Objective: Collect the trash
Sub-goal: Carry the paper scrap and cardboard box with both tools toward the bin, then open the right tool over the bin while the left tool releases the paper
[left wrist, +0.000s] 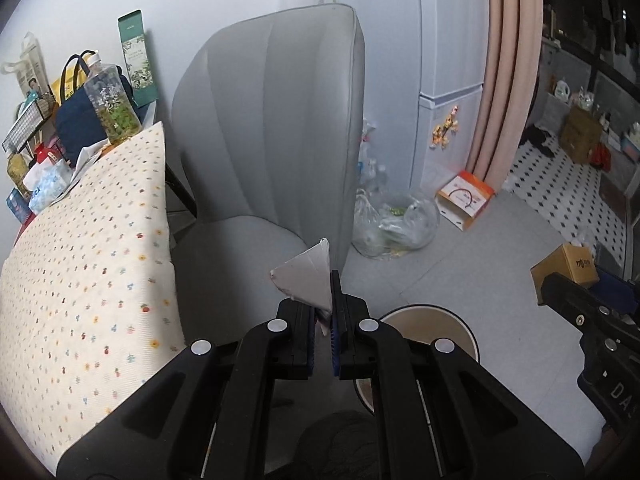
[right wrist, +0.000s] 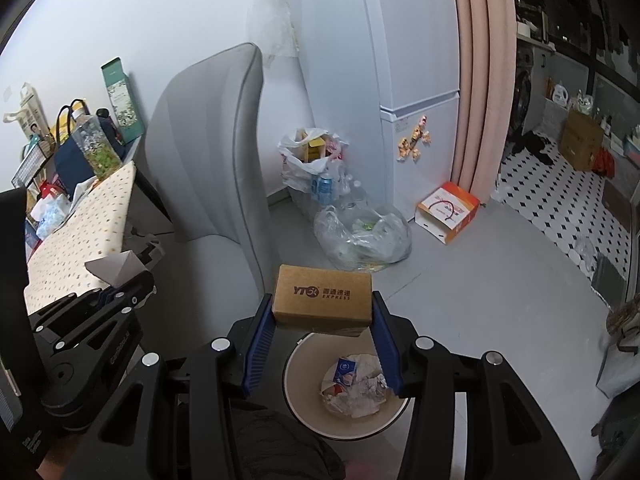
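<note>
Directly beneath the right gripper (right wrist: 322, 308), at six o'clock in its own view: round cream wastebasket with a dark rim (right wrist: 298, 376), already part filled with crumpled white paper and wrappers (right wrist: 360, 394). Clamped between the blue pads, as far as can be seen, with both side faces touching: small brown cardboard courier box with dark printed lettering (right wrist: 320, 296). Held at the fingertips and poised over the bin mouth, most likely so that a release would drop it straight in.

At nine o'clock in that same view, the left gripper (left wrist: 323, 320), jaws nearly shut. Pinched between them by its lower edge: folded white triangular paper scrap (left wrist: 308, 276), sticking up past the fingertips. Thin item, hence the narrow grip. Positioned beside the bin and not yet over it; from the left camera, bin rim at about four o'clock, just right of the jaws. Probably waiting its turn after the box.

Behind, at twelve o'clock: pale grey upholstered chair (left wrist: 272, 120). At nine o'clock in the left view: cream pillow dotted with small coloured flowers (left wrist: 88, 264). At one to two o'clock on the grey floor: clear plastic bag of rubbish (left wrist: 394, 224).
</note>
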Demonstrator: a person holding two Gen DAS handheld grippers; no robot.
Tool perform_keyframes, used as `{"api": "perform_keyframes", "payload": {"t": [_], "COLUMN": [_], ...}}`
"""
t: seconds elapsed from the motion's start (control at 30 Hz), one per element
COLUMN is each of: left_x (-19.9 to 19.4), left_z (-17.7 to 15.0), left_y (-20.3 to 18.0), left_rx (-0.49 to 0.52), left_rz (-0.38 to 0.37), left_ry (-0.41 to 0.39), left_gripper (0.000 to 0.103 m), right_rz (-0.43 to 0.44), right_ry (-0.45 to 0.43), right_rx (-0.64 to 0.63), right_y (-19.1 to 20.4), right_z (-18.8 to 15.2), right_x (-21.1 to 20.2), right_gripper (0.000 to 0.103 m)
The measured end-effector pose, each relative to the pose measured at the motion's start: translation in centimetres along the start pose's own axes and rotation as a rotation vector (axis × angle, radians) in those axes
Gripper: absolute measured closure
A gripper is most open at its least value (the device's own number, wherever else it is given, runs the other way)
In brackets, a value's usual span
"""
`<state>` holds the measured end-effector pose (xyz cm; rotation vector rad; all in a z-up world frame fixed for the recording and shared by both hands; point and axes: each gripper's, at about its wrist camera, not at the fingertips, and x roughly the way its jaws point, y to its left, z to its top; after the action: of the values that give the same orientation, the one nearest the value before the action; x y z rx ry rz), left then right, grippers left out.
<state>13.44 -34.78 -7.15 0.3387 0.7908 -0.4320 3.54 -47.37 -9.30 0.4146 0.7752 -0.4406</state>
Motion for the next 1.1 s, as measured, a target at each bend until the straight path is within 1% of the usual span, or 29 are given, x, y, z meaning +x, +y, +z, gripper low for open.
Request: {"api": "perform_keyframes", "payload": {"t": [0.03,0.07,0.27,0.43,0.67,0.73,0.77,0.8,0.83,0.87,0.9,1.03,1.1], "left_x": [0.2,0.3,0.8,0.9,1.1,1.1,1.2,1.2,1.1,0.7,0.5,0.1,-0.2], "left_z": [0.0,0.0,-0.1,-0.2,-0.1,-0.2,-0.2,-0.2,-0.2,-0.2,-0.1,0.2,0.3], "left_y": [-0.1,-0.2,-1.2,-2.7,-6.1,-7.0,-7.4,-7.7,-7.8,-7.8,-7.8,-7.0,-6.4], "left_rx": [0.001,0.003,0.022,0.046,0.078,0.086,0.088,0.089,0.086,0.084,0.086,0.082,0.068], "left_rz": [0.002,0.003,-0.005,-0.031,-0.114,-0.153,-0.175,-0.182,-0.193,-0.198,-0.192,-0.18,-0.173], "left_ry": [0.004,0.007,0.017,0.022,0.04,0.052,0.063,0.069,0.065,0.049,0.039,0.029,0.022], "left_gripper": [0.096,0.096,0.096,0.096,0.096,0.092,0.077,0.066,0.043,0.034,0.031,0.017,0.014], "right_rz": [-0.006,-0.016,-0.042,-0.081,-0.154,-0.171,-0.178,-0.183,-0.186,-0.188,-0.189,-0.188,-0.179], "right_ry": [0.002,-0.003,-0.004,-0.018,-0.043,-0.047,-0.049,-0.051,-0.054,-0.057,-0.059,-0.065,-0.066], "right_rx": [0.01,0.021,0.039,0.065,0.095,0.112,0.12,0.124,0.126,0.127,0.128,0.129,0.123], "right_y": [-0.3,-0.6,-2.1,-3.8,-6.7,-7.7,-8.1,-8.4,-8.5,-8.6,-8.8,-8.9,-8.6], "right_z": [0.0,-0.1,-0.1,-0.3,-0.6,-0.8,-0.8,-0.9,-0.9,-1.0,-1.0,-1.0,-0.9], "right_x": [0.3,0.4,0.6,-0.2,-2.1,-2.5,-2.7,-2.8,-2.9,-3.1,-3.2,-3.5,-3.7], "right_gripper": [0.033,0.028,0.027,0.021,0.018,0.018,0.018,0.018,0.018,0.018,0.017,0.016,0.016]}}
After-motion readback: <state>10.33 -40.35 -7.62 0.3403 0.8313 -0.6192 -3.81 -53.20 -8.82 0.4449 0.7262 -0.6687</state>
